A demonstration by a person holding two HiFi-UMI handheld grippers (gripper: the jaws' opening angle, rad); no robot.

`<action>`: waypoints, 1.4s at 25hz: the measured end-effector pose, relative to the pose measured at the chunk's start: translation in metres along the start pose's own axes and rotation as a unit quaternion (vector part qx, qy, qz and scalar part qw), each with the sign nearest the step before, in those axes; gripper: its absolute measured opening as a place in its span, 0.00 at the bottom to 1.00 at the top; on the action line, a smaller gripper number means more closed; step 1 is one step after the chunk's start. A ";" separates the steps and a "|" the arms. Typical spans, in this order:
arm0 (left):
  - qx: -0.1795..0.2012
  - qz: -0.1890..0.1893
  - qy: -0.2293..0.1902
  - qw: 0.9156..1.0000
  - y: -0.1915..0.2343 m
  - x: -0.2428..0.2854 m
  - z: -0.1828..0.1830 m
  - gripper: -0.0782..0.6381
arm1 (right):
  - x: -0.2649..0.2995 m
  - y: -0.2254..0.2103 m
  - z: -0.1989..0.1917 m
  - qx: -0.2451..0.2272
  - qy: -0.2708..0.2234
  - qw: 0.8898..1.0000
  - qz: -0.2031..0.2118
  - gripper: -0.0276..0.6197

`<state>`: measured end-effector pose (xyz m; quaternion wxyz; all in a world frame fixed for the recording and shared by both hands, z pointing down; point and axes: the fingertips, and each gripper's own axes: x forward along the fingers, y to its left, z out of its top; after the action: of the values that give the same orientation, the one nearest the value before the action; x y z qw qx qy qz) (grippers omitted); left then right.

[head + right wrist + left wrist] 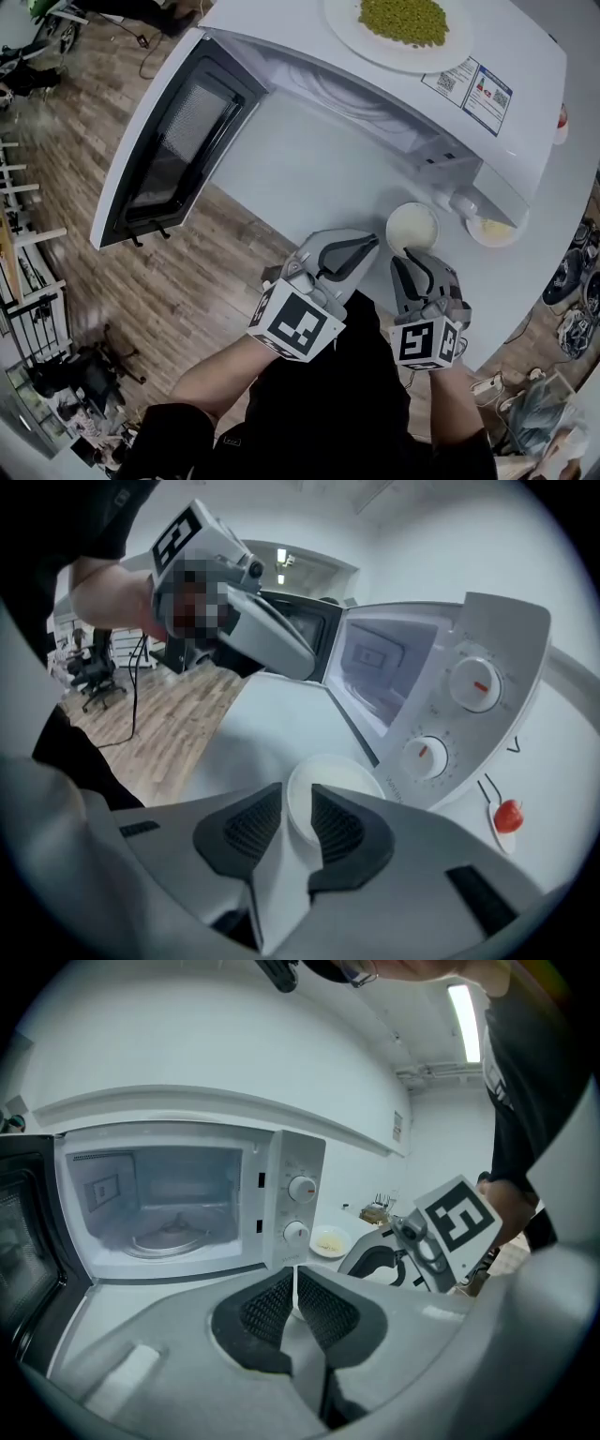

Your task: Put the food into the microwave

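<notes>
A white microwave (309,150) stands with its door (178,141) swung open to the left and its cavity (169,1204) empty. On its top lies a plate of green food (403,23). A small white bowl (412,225) sits on the white table in front of the control panel. My right gripper (412,261) is at the bowl's near side, open, with the bowl's near rim (333,775) between its pads (342,822); the pads do not clamp it. My left gripper (373,244) hovers just left of the bowl, jaws shut (296,1283) on nothing.
A small dish of yellow food (492,230) sits right of the bowl, also visible past the panel in the left gripper view (328,1241). Another dish holding something red (506,816) lies beyond it. The table edge (281,225) drops to a wooden floor (187,300).
</notes>
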<state>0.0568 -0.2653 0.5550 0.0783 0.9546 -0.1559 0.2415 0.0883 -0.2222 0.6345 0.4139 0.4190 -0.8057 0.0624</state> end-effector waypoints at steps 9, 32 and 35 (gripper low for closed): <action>-0.002 0.000 0.019 1.000 0.002 0.007 -0.014 0.14 | 0.020 0.006 -0.013 -0.130 0.037 0.990 -0.047 0.28; 0.003 0.048 -0.001 0.999 0.034 -0.048 0.022 0.14 | 0.029 -0.015 -0.003 -0.281 0.077 0.945 -0.147 0.23; 0.007 0.061 -0.005 0.998 0.041 -0.058 0.029 0.14 | 0.024 -0.021 0.019 -0.287 0.057 0.943 -0.161 0.22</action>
<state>0.0077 -0.2954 0.5043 0.0562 0.9450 -0.2124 0.2424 0.0844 -0.2587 0.6340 0.5662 0.4023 -0.6866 -0.2148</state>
